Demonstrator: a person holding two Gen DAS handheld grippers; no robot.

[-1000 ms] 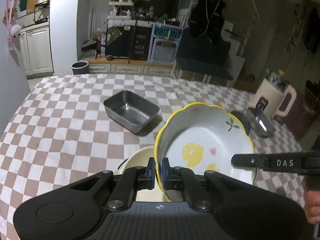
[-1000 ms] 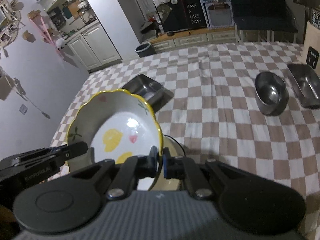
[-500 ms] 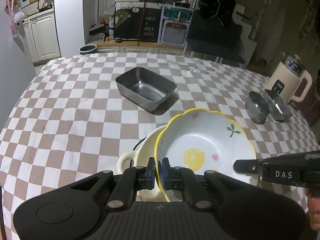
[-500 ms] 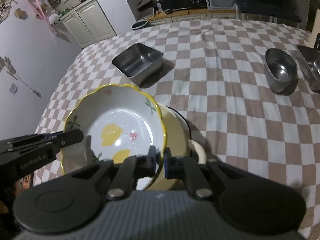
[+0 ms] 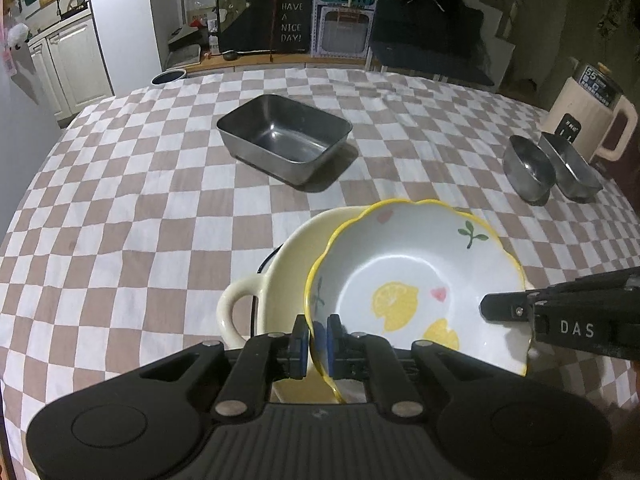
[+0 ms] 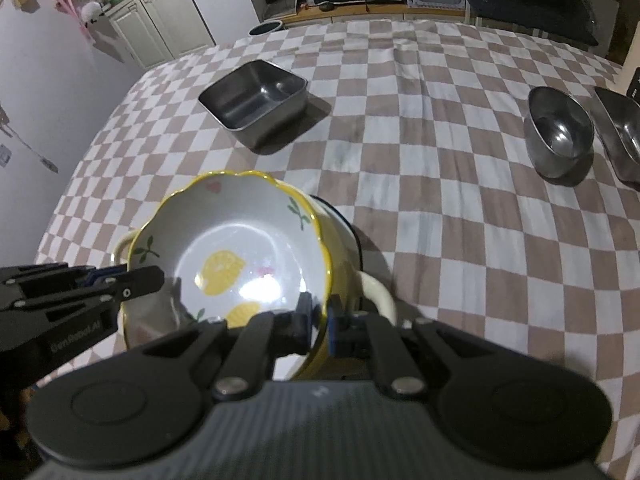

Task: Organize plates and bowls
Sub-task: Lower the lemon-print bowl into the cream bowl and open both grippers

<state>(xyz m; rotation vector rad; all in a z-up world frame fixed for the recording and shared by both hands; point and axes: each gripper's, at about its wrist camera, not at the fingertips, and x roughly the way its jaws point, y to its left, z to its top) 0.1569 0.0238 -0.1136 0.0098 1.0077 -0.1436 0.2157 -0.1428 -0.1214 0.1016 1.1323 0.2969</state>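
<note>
A white scalloped bowl (image 5: pixel 412 280) (image 6: pixel 240 248) with a yellow rim and lemon prints hangs low over a cream two-handled dish (image 5: pixel 288 264) (image 6: pixel 376 288), partly inside it. My left gripper (image 5: pixel 317 336) pinches the bowl's near-left rim; its jaws are opening slightly, with the rim still between the pads. My right gripper (image 6: pixel 319 316) is shut on the opposite rim. Each gripper shows at the edge of the other's view. Whether the bowl rests on the dish I cannot tell.
On the checkered tablecloth (image 5: pixel 120 220) a rectangular steel pan (image 5: pixel 284 140) (image 6: pixel 252 100) stands beyond the bowl. A round steel bowl (image 5: pixel 528 168) (image 6: pixel 558 132), another steel pan (image 5: pixel 572 168) and a cream kettle (image 5: pixel 588 120) stand at the right.
Both grippers have come down with the lemon bowl, which has tipped from steeply tilted to nearly level and now sits low over the cream dish.
</note>
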